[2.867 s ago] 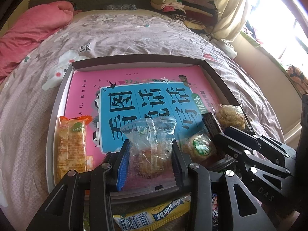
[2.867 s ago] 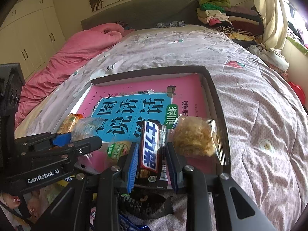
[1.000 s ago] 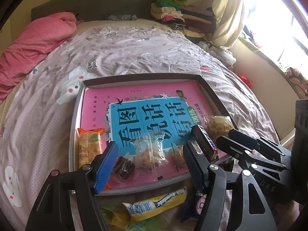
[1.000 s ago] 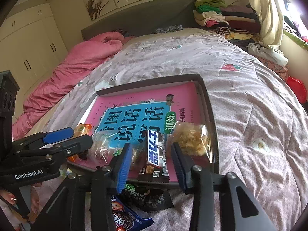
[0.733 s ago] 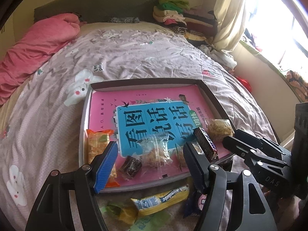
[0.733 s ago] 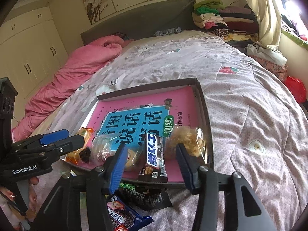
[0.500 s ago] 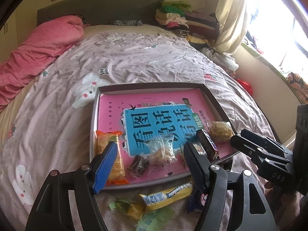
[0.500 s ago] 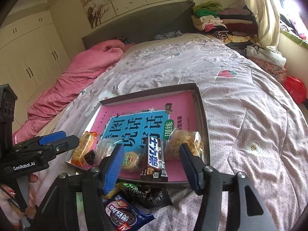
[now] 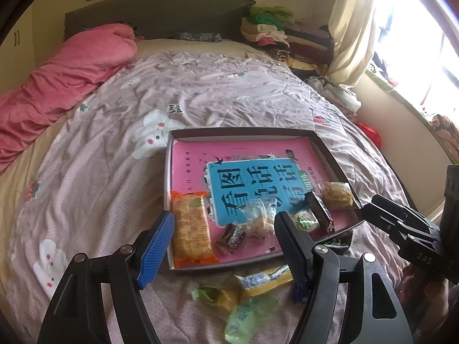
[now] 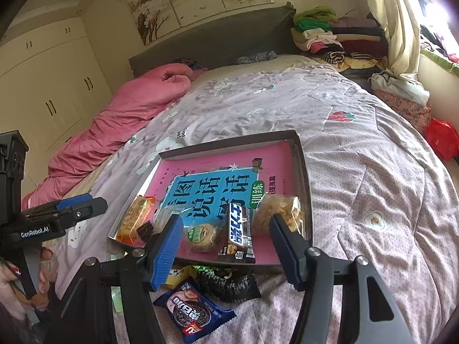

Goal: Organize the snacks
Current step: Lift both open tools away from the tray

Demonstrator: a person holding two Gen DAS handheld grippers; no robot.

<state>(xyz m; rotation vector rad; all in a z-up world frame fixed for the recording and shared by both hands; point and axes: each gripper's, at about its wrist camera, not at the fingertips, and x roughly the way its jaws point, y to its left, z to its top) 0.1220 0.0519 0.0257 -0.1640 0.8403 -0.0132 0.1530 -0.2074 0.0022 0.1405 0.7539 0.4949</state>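
A dark tray [image 9: 241, 132] [image 10: 304, 172] holding a pink book lies on the bed. Along its near edge sit an orange cracker pack [image 9: 191, 226], a small dark brownie [image 9: 230, 236], a clear cookie bag [image 9: 258, 218], a green-label biscuit [image 10: 202, 233], a chocolate bar [image 10: 238, 229] and a clear bag of crumbly snack [image 10: 279, 212]. Loose on the quilt before the tray lie a yellow bar [image 9: 265, 279], a green packet [image 9: 249, 314], a blue Oreo pack [image 10: 193, 312] and a dark wrapper [image 10: 226, 282]. My left gripper [image 9: 223, 246] and right gripper [image 10: 226, 246] are open and empty, held above the tray's near edge.
The purple quilt [image 9: 114, 177] spreads all round the tray. A pink duvet [image 10: 129, 109] lies at the far left. Folded clothes [image 10: 330, 34] are stacked by the headboard, and a curtain and window are at the right.
Both grippers let go of their snacks, opened, and pulled back and up from the tray. The cookie bag and chocolate bar now lie in the tray.
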